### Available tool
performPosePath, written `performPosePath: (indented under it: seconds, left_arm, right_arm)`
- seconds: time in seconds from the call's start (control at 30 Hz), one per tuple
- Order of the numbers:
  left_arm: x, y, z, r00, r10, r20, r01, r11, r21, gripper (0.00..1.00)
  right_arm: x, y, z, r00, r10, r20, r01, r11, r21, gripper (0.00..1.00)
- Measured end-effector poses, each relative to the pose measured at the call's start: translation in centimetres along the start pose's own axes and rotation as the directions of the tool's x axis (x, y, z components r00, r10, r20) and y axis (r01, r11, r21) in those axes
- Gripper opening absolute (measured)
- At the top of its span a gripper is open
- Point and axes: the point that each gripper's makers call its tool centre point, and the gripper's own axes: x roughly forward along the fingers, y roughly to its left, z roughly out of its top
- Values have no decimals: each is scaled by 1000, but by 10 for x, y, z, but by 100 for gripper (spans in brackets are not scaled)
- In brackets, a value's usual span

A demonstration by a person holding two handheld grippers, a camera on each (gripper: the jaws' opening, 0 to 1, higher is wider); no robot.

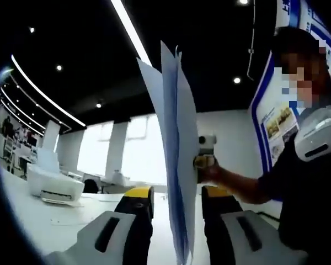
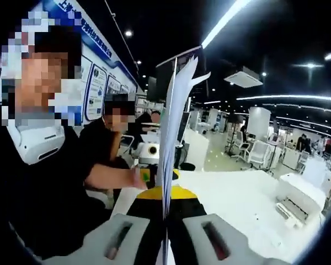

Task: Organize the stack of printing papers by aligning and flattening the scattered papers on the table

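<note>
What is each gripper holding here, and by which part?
Both hold the upright stack of white printing papers: right gripper shut on one edge; left gripper straddles the opposite edge, closure unclear.

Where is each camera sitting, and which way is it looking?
Left gripper view: rides the left hand-held gripper, looking along its jaws at the upright papers; the person's forearm shows.
Right gripper view: rides the right hand-held gripper, jaws pinching those papers edge-on; the person's arm shows.
Shared: the papers, the white table, the printer.
</note>
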Motion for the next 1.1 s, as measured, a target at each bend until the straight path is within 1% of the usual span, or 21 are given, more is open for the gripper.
performPosePath:
  seconds: [0.2, 0.3, 0.37, 0.43, 0.47, 0.5, 0.57, 0.63, 0.7, 0.73, 0.8, 0.87, 1.0, 1.1]
  left_arm:
    - [3, -5, 7, 1000, -11, 6, 11, 1000, -7, 26]
    - [5, -10, 8, 1000, -17, 4, 17, 1000, -6, 26]
    - [7, -14, 6, 999, -28, -15, 28, 1000, -4, 25]
    - [8, -16, 5, 999, -35, -28, 35, 999, 7, 14]
    - [8, -18, 4, 998, -39, -41, 40, 999, 27, 10]
    - [9, -19, 3, 998, -41, -50, 42, 999, 29, 8]
    - [12, -23, 0, 996, -58, -72, 60, 998, 33, 6]
    - [12, -21, -8, 989, -40, -140, 51, 996, 74, 5]
    - [14, -20, -17, 979, -19, -204, 39, 994, 97, 5]
    - [15, -19, -18, 976, -9, -217, 29, 995, 91, 5]
    - [15, -16, -25, 967, 14, -253, 12, 995, 104, 5]
    - [16, -14, -29, 961, 33, -276, 0, 993, 121, 5]
    - [17, -14, -34, 955, 48, -291, -8, 990, 139, 5]
    - [13, -10, -36, 952, 50, -301, -8, 990, 140, 5]
  right_arm:
    - [-4, 0, -4, 997, -15, 77, 13, 999, 31, 0]
    - [-4, 0, -10, 993, -20, 115, 14, 998, 57, 0]
    - [-5, 0, -15, 990, -29, 137, 19, 997, 71, 0]
    - [-6, 0, -20, 986, -35, 162, 21, 996, 83, 0]
    - [-8, 1, -22, 984, -36, 173, 22, 996, 83, 0]
    - [-8, 1, -24, 981, -39, 188, 23, 996, 82, 0]
    - [-10, 0, -28, 976, -51, 210, 33, 996, 84, 0]
    - [-12, -2, -35, 971, -63, 229, 45, 996, 83, 0]
    - [-13, -6, -48, 968, -83, 238, 62, 994, 92, 0]
    - [-13, -6, -52, 966, -87, 243, 65, 993, 97, 0]
    - [-12, -10, -61, 964, -112, 242, 89, 990, 106, 0]
    - [-11, -14, -68, 962, -134, 239, 109, 987, 116, 0]
    - [-10, -20, -76, 957, -170, 235, 145, 982, 121, 0]
    - [-8, -19, -79, 959, -174, 223, 152, 982, 114, 0]
